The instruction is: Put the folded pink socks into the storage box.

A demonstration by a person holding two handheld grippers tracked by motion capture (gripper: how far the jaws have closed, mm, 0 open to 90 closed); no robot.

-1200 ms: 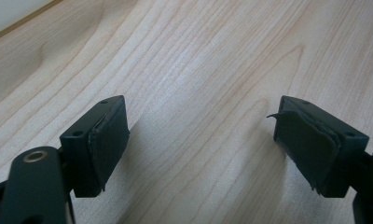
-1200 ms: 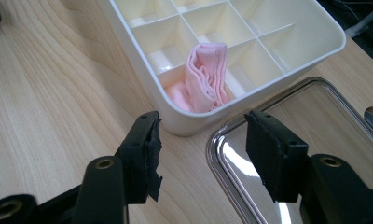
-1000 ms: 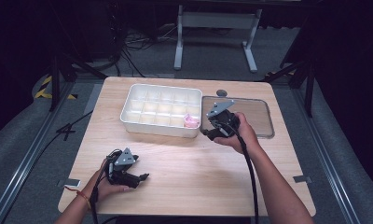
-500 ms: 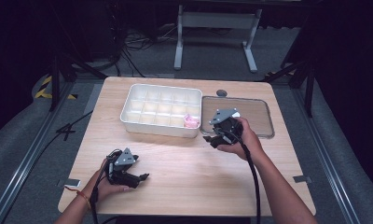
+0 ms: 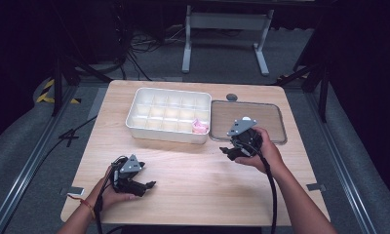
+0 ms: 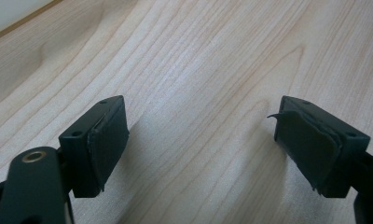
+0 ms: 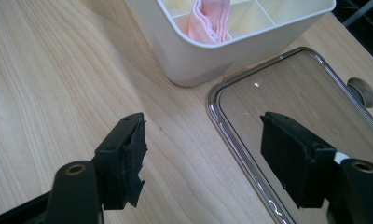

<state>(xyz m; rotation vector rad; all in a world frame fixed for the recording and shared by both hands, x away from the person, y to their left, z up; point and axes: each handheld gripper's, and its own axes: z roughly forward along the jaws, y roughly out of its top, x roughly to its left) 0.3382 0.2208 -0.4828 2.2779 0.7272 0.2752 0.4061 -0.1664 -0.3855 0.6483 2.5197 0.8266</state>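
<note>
Your right claw point(image 7: 203, 158) (jaws just been opening, nothing between them) hovers beside the clear lid point(image 7: 310, 98); the pink cloth point(image 7: 208, 21) sits in the tray point(image 7: 212, 56) just beyond.

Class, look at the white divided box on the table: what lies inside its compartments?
The white divided box holds a folded pink cloth in its front corner compartment nearest the clear lid. The other compartments look empty from above, though the front wall hides the floors of the nearest row.

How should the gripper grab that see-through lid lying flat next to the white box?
Probably by its raised rim. The clear lid lies flat on the table, so its face offers nothing to pinch. The right gripper, jaws just opened and empty, could come from above at the near edge, one jaw each side of the rim.
</note>
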